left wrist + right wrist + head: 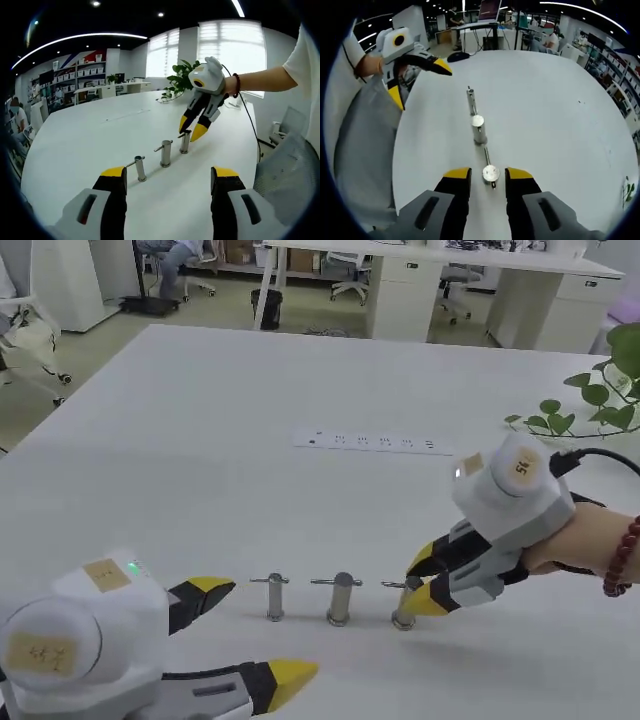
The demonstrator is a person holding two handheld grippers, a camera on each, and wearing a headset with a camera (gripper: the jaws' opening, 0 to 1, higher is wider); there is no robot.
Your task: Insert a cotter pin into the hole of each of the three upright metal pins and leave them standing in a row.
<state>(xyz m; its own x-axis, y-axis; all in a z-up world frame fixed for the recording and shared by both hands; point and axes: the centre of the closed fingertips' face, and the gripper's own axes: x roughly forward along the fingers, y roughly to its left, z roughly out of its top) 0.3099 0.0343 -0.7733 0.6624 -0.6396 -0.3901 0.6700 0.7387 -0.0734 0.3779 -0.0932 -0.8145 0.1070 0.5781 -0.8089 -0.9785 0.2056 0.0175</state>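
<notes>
counter (180,460): white and broad, carrying a row of three upright metal pins near the front edge.
first metal pin (276,598): leftmost of the row in head view, standing upright, nearest the left gripper.
first cotter pin (265,580): crosswise through the top of the first metal pin, sticking out to its left.
middle metal pin (340,600): upright between the other two, apart from both.
middle cotter pin (322,582): through the top of the middle metal pin, sticking out to the left.
third metal pin (404,615): upright at the right end of the row, top between the right gripper's yellow tips.
third cotter pin (392,584): thin, crosswise near the top of the third metal pin; in right gripper view, showing on both sides of the round head.
left gripper (250,632): low at the left in head view, jaws wide apart, near the first metal pin and not touching it; in left gripper view, the whole row ahead between the tips.
right gripper (425,585): angled down from the right, jaws slightly apart, straddling the head of the third metal pin, a narrow gap on each side in right gripper view.
hand (585,540): gripping the back of the right gripper, bead bracelet (622,558) at the wrist.
power strip (370,441): flat on the counter, well beyond the row.
plant (600,390): green leaves at the counter's far right.
</notes>
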